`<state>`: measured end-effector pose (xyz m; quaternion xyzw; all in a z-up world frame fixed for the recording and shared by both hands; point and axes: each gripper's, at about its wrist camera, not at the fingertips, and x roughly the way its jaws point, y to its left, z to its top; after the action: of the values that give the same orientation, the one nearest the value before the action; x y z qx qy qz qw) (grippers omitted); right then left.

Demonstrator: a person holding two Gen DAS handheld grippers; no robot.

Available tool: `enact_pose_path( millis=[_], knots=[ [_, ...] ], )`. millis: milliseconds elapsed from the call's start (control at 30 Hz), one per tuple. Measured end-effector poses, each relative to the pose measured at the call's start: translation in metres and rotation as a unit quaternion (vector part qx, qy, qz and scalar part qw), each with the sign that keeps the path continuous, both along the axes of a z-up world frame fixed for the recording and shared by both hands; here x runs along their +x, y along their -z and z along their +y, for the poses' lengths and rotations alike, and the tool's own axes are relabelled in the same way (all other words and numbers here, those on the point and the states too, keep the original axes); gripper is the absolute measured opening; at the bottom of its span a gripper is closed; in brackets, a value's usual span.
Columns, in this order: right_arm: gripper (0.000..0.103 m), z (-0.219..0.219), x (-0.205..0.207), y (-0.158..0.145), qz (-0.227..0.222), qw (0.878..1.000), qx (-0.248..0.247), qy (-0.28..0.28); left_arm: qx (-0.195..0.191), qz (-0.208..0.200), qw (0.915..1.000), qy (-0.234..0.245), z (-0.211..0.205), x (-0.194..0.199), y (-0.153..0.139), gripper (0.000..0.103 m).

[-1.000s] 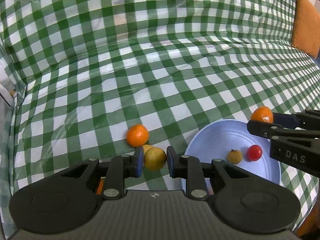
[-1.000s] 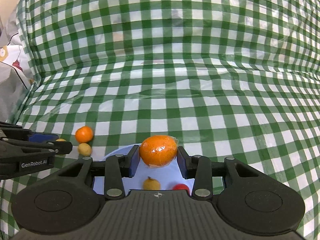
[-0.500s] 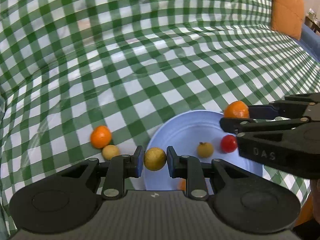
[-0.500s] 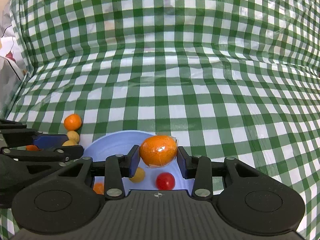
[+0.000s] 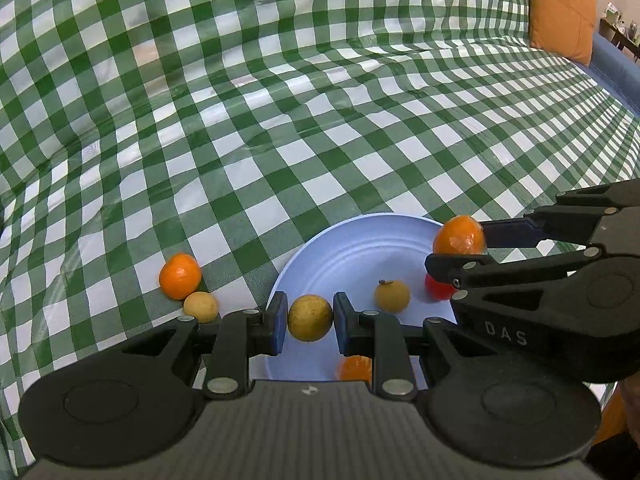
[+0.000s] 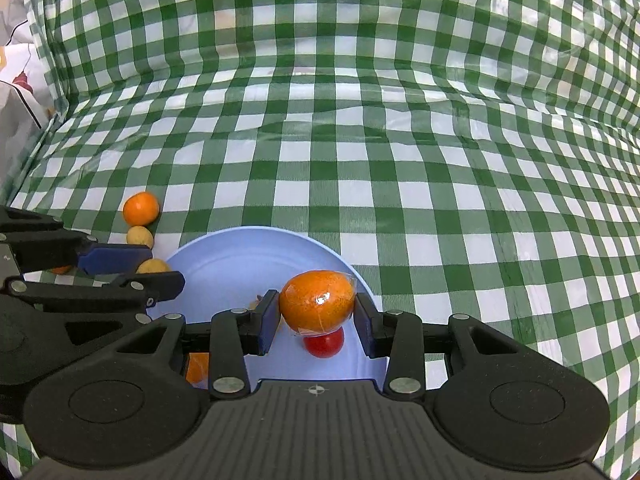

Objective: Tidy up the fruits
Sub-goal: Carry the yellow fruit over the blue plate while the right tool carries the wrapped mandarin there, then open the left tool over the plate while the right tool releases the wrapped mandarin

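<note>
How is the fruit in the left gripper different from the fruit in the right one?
The yellow-brown fruit in the left hand-held gripper is smaller and bare; the orange fruit in the right hand-held gripper is bigger and wrapped in clear film. Both are round and held above the blue plate.

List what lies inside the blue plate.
On the blue plate: a yellow-brown fruit, a red fruit and an orange fruit, both partly hidden by the grippers. Anything beneath them is covered.

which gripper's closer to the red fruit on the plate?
Right. The right gripper holds its wrapped orange directly over the red fruit; the left gripper sits across the blue plate, near its opposite rim.
</note>
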<state>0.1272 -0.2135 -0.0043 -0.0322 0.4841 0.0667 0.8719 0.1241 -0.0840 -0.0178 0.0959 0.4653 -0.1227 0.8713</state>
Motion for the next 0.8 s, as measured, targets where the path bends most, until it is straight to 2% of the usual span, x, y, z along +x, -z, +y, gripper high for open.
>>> enact_pose_path(
  millis=[800],
  knots=[
    [0.042, -0.0023, 0.0074, 0.0031, 0.010, 1.000, -0.003, -0.012, 0.000, -0.001, 1.0000, -0.002, -0.0017, -0.0010, 0.0002, 0.027]
  ],
)
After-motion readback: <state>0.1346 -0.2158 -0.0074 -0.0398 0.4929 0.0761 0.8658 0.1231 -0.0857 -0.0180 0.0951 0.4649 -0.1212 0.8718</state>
